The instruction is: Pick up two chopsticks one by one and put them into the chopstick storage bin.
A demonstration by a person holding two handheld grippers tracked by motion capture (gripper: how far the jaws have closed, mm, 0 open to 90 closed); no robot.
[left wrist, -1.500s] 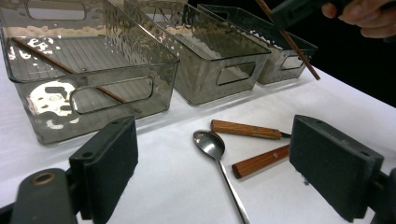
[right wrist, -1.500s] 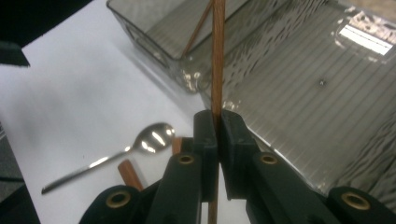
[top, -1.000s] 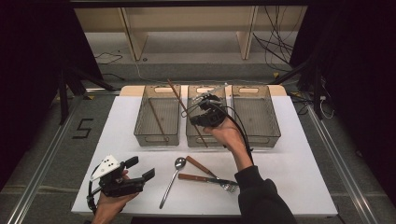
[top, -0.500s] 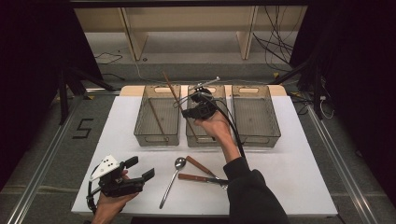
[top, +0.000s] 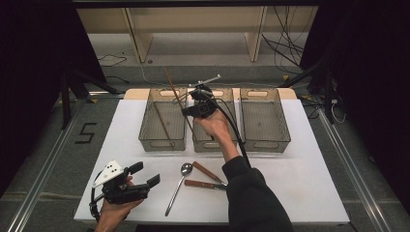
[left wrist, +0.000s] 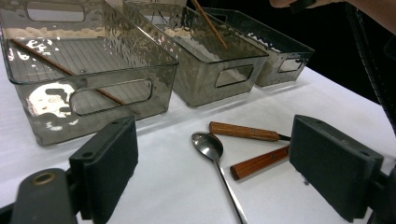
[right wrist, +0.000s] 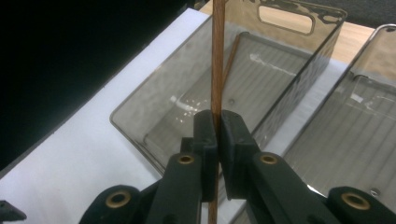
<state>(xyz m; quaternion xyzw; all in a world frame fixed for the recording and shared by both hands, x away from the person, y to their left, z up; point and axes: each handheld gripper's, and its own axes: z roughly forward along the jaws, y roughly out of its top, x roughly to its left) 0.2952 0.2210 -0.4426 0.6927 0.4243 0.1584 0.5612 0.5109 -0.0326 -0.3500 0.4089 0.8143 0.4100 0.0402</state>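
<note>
Now, chopstick (right wrist: 216,56): a thin brown stick pinched in the right claw, held above the left bin and the seam with the middle bin; in the high view (top: 175,96) it slants from upper left down toward the claw.
Right claw (top: 196,107): clenched on the chopstick, its two black jaws pressed to the stick on both sides in the right gripper view (right wrist: 215,128); raised over the bins, a cable trailing back along the forearm.
Left bin (top: 145,126): smoky clear plastic, at the far side of the surface; a second chopstick (top: 161,121) lies inside on its floor.
Middle bin (top: 208,145): just beside the left bin, under the right hand.
Right bin (top: 285,130): last in the row, just beside the middle one.
Surface (top: 300,179): white, carrying the three bins in a row.
Spoon (top: 178,186): metal, lying near the front of the surface, bowl toward the bins.
Wooden handles (left wrist: 245,132): two brown-handled utensils just right of the spoon, lying crossed at their metal ends.
Left claw (top: 145,175): released, jaws wide apart with nothing between them, resting low at the near left edge; in the left gripper view (left wrist: 212,158) it faces the spoon and the handles.
</note>
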